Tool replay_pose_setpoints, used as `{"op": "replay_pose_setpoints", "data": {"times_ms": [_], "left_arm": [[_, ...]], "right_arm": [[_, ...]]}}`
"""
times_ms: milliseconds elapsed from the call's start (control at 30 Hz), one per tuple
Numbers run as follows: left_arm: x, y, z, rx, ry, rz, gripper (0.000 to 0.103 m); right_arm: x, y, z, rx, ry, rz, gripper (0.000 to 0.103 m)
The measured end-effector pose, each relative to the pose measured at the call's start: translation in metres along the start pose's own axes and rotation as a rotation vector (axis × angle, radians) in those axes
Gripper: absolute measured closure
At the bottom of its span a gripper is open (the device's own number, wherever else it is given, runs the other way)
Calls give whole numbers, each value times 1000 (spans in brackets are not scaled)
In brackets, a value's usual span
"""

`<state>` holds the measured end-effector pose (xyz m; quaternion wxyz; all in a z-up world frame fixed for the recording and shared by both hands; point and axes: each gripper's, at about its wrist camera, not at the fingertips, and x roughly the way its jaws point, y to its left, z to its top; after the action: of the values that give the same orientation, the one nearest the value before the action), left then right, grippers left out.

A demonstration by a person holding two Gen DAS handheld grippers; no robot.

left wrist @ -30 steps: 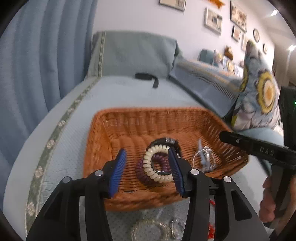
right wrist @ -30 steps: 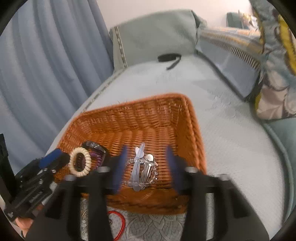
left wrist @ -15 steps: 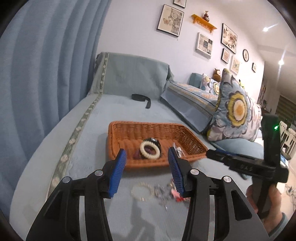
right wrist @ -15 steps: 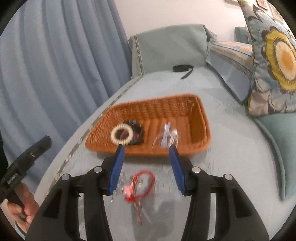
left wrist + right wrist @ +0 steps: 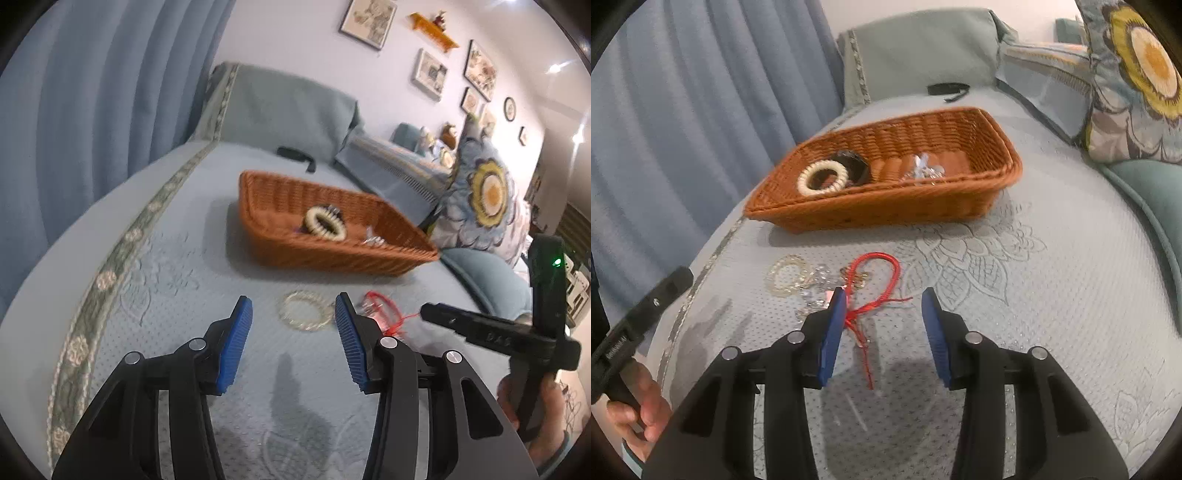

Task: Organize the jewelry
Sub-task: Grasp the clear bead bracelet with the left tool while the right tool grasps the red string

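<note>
1. You are narrowing your right gripper [image 5: 882, 299]; its ribbed blue fingers are closing around the red cord bracelet [image 5: 875, 280] lying before the woven basket [image 5: 886, 206].
2. You are holding your left gripper [image 5: 293, 314] with fingers spread, gripping nothing, near the pale beaded ring [image 5: 304, 310] before that basket.

There is 1 basket [image 5: 1004, 147]. Inside it sit 1 cream hair tie [image 5: 822, 178], 1 dark ring [image 5: 855, 164] and some shiny clips [image 5: 925, 168]. Outside lie 1 red string bracelet [image 5: 882, 277] and 1 clear bead bracelet [image 5: 788, 275].

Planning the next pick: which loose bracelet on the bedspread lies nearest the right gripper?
The red cord bracelet: its tails run between the closing right gripper jaws, untouched, while the pale beaded bracelet lies farther left.
</note>
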<state>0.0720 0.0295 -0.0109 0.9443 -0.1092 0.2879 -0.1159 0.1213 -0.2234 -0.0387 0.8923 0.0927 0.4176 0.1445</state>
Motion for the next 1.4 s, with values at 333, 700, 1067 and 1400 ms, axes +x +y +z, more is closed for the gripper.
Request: {"op": "replay_pose_setpoints", "data": {"times_ms": [333,700,1067,1400], "left_arm": [[26,13,-1,-35,71,10,59],[89,-4,14,70,240,71,56],[96,-13,9,131,277,152,95],[57,-11,-12,100,224,121,96]], "right_arm": [[37,10,18,17,71,-69,64],[51,29,12,-125,97,-194,75],[31,35,-14,-231,91,-224,100],[7,5,-22,-139,49,-152,100]]}}
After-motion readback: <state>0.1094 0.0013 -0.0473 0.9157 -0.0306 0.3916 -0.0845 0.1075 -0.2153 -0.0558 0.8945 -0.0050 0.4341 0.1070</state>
